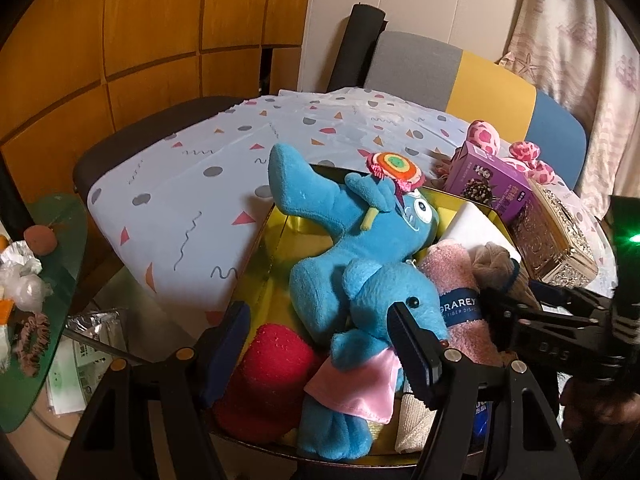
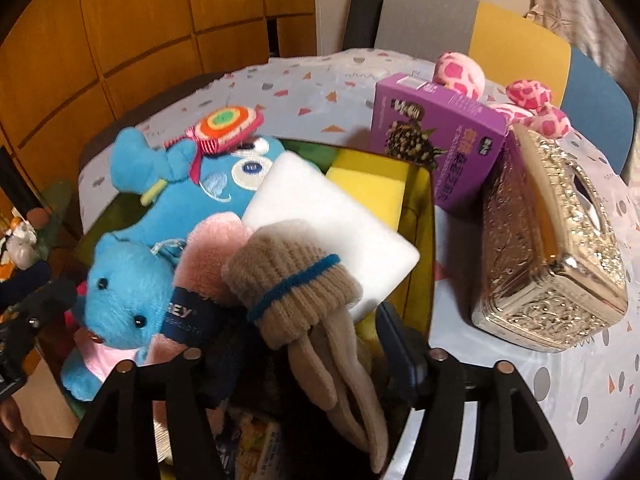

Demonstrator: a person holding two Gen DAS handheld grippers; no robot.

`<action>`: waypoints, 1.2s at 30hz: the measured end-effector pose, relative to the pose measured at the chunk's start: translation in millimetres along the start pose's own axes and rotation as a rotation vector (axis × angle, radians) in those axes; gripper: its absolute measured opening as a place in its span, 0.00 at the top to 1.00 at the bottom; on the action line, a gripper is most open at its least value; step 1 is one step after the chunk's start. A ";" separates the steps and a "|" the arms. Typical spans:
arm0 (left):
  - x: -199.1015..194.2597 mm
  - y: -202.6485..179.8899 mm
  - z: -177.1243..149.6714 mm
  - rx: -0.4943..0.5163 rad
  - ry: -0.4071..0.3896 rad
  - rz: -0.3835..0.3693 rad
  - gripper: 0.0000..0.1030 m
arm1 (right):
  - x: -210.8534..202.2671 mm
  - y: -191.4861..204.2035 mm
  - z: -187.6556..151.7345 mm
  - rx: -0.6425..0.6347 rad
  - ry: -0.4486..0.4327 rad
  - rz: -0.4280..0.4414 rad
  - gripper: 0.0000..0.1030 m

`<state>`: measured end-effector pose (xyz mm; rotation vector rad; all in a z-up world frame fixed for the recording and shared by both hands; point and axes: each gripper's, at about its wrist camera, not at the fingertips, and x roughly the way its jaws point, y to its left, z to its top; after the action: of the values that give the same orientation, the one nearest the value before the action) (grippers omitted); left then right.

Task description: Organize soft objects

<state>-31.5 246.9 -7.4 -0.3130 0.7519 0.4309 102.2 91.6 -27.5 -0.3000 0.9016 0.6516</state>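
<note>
A gold tin box (image 1: 280,240) (image 2: 420,216) on the table holds soft things: a big blue plush with a lollipop (image 1: 352,224) (image 2: 208,188), a small blue plush (image 1: 360,320) (image 2: 124,296), a red sock (image 1: 264,380), a rolled pink cloth (image 1: 460,300) (image 2: 204,268), a white sponge (image 2: 332,232) and a yellow sponge (image 2: 368,184). My left gripper (image 1: 320,348) is open above the small plush and red sock. My right gripper (image 2: 300,344) is open; a beige knit glove (image 2: 296,300) lies between its fingers, over the box.
A purple box (image 2: 436,136) (image 1: 488,180), a gold tissue box (image 2: 552,248) (image 1: 556,236) and a pink spotted plush (image 2: 520,96) (image 1: 520,152) stand right of the tin. A patterned tablecloth (image 1: 192,184) covers the table. A chair (image 1: 480,72) is behind; a green side table (image 1: 40,280) is left.
</note>
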 end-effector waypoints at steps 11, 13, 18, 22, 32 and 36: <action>-23.5 -20.7 -3.0 0.023 -0.087 0.027 0.10 | -62.8 -4.7 -17.5 0.095 -0.182 -0.050 0.27; -26.2 -25.5 -4.1 0.027 -0.093 0.029 0.06 | -71.7 -6.5 -23.6 0.113 -0.199 -0.079 0.27; -36.3 -38.5 -7.9 0.034 -0.119 0.019 0.00 | -86.4 -15.7 -38.4 0.168 -0.235 -0.153 0.27; -41.2 -50.9 -11.8 0.064 -0.126 0.006 0.00 | -99.7 -23.5 -51.9 0.206 -0.265 -0.203 0.27; -50.2 -68.1 -18.8 0.109 -0.136 -0.013 0.00 | -112.8 -32.7 -65.2 0.238 -0.285 -0.238 0.27; -50.4 -68.1 -19.2 0.109 -0.133 -0.012 0.00 | -112.7 -29.5 -66.2 0.225 -0.287 -0.236 0.27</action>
<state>-42.7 166.5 23.4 -0.1847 0.6403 0.3944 29.1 -8.9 22.7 -0.1044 0.6440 0.3587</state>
